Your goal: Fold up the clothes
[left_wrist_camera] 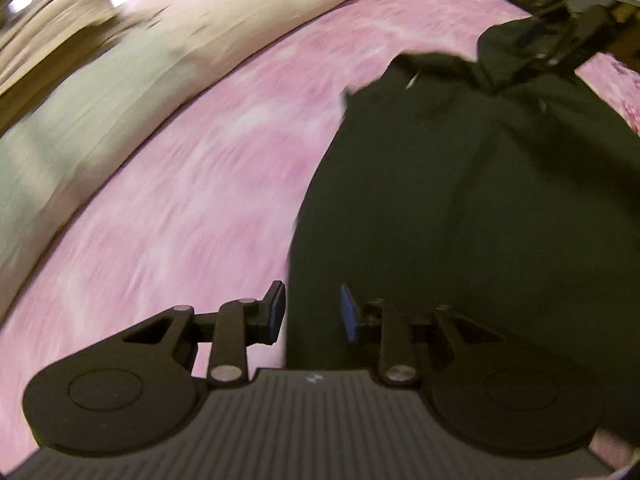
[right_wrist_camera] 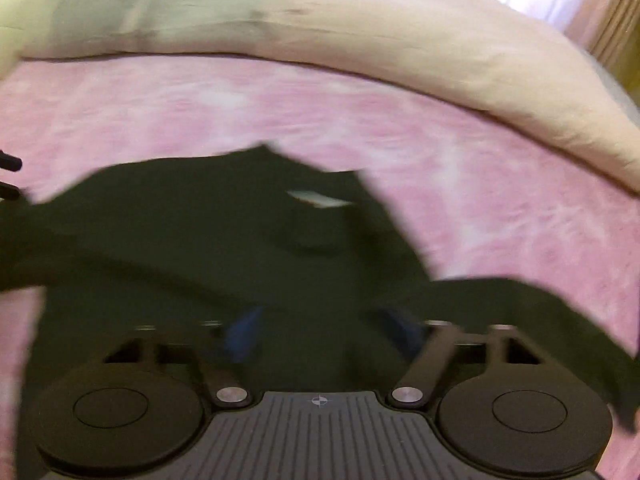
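- A dark garment (left_wrist_camera: 480,208) lies spread over the pink bedspread (left_wrist_camera: 180,200), with a pale duvet (right_wrist_camera: 360,40) bunched well beyond it.
- The left gripper (left_wrist_camera: 312,312) has its jaws parted, a hanging edge of the garment between the blue pads (left_wrist_camera: 276,312); whether they pinch it I cannot tell.
- The right gripper (right_wrist_camera: 320,332) sits low over the cloth, jaws blurred; fabric lies between and ahead of them, grip unclear.
- The left wrist view shows the right gripper at the far upper corner, where the cloth is gathered and raised.
- To my eye a fold is under way, each gripper at a separate edge.
- Next calls for both edges held firmly and carried evenly, so the cloth lands flat.
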`<state>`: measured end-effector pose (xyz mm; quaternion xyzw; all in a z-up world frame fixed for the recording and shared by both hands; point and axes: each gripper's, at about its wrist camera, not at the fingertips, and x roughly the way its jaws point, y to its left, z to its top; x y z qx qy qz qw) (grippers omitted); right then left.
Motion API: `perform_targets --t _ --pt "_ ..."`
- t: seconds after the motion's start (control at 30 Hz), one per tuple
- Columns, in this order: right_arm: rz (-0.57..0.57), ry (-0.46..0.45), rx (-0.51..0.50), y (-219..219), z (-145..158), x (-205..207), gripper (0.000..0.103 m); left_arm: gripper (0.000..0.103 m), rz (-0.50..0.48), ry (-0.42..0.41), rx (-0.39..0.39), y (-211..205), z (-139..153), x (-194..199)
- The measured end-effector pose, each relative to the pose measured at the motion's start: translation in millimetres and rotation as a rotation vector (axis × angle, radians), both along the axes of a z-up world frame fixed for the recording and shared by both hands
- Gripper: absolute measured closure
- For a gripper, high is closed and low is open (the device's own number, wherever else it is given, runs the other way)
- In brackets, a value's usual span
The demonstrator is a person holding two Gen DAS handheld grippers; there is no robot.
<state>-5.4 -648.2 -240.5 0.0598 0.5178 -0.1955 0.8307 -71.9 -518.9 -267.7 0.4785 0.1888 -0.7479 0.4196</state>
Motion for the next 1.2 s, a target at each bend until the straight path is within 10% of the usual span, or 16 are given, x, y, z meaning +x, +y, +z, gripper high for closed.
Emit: perform_targets --t 0.27,0.3,0.33,0.37,0.6,0.77,0.83,0.9,1.2 --pt "0.307 0.027 -0.014 -80.7 -60.5 36.0 0.037 0.077 0.028 -0.02 0.093 -99.7 -62.0 -64.7" --pt "0.316 0.038 -0.013 -84.7 -66.4 37.5 0.048 0.077 0.035 -0.023 0.098 -102.3 -64.3 -66.1" --pt "0.318 0.045 -0.009 -88.6 -71.2 37.5 0.092 0.083 0.045 -0.023 0.104 -103.1 -63.6 -67.0" --pt "0.307 0.053 -0.002 -93.1 -73.2 37.1 0.096 0.095 0.053 -0.016 0.119 -103.8 -61.4 -67.1" --pt "0.166 -0.112 0.07 -142.3 -23.5 38.7 0.097 0.101 0.144 0.008 -0.003 -123.1 -12.5 -49.7" --pt "0.137 -0.109 0.087 -175.8 -38.5 76.2 0.095 0.099 0.271 0.017 0.029 -162.4 -29.4 -28.7" --pt "0.059 -0.154 0.091 -181.8 -41.9 71.0 0.052 0.094 0.332 0.024 0.053 -167.9 -38.1 -21.5" --pt "-0.024 -0.208 0.087 -186.5 -43.2 63.0 0.049 0.09 0.356 0.019 0.04 -162.9 -37.9 -17.0" --pt "-0.388 -0.182 0.099 -210.7 -39.5 -103.1 0.049 0.088 0.287 -0.079 -0.017 -129.1 -8.6 -27.1"
